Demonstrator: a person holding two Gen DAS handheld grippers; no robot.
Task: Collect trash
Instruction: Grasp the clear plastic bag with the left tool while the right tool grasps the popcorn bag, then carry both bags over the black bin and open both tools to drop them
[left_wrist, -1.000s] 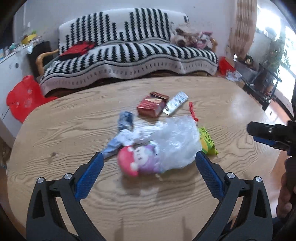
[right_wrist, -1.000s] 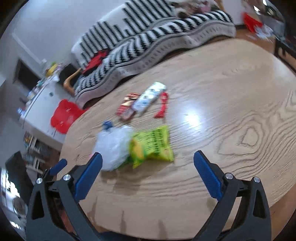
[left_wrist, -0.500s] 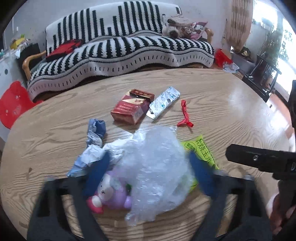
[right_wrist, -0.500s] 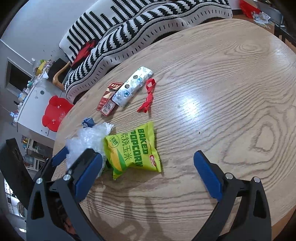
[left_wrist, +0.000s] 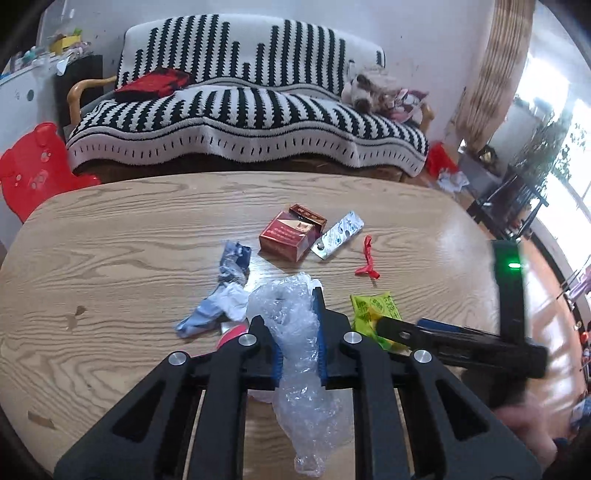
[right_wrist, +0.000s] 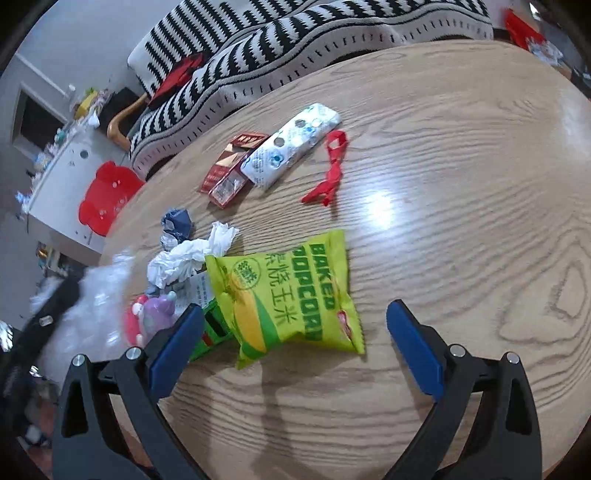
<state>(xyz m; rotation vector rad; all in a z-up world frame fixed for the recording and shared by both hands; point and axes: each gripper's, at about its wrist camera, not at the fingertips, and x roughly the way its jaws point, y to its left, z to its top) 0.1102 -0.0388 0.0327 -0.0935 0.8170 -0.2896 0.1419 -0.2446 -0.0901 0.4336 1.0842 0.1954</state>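
My left gripper (left_wrist: 298, 317) is shut on a crumpled clear plastic bag (left_wrist: 295, 373), which hangs down between its blue pads, lifted off the table. My right gripper (right_wrist: 295, 339) stands open just above the yellow-green popcorn bag (right_wrist: 288, 295), one finger on each side of it, not touching. The clear plastic bag (right_wrist: 92, 306) shows blurred at the left edge of the right wrist view. A pink and purple toy figure (right_wrist: 151, 317), white crumpled tissue (right_wrist: 188, 254) and a blue wrapper (right_wrist: 177, 223) lie beside the popcorn bag.
Farther back on the oval wooden table (right_wrist: 461, 206) lie a red cigarette box (left_wrist: 290, 234), a silver blister pack (left_wrist: 338, 234) and a red ribbon scrap (left_wrist: 367, 260). Behind the table are a striped sofa (left_wrist: 251, 110) and a red plastic stool (left_wrist: 33, 170).
My left gripper closed on the clear plastic bag and lifted it off the pile, uncovering the toy and tissue. My right gripper came down closer to the popcorn bag.
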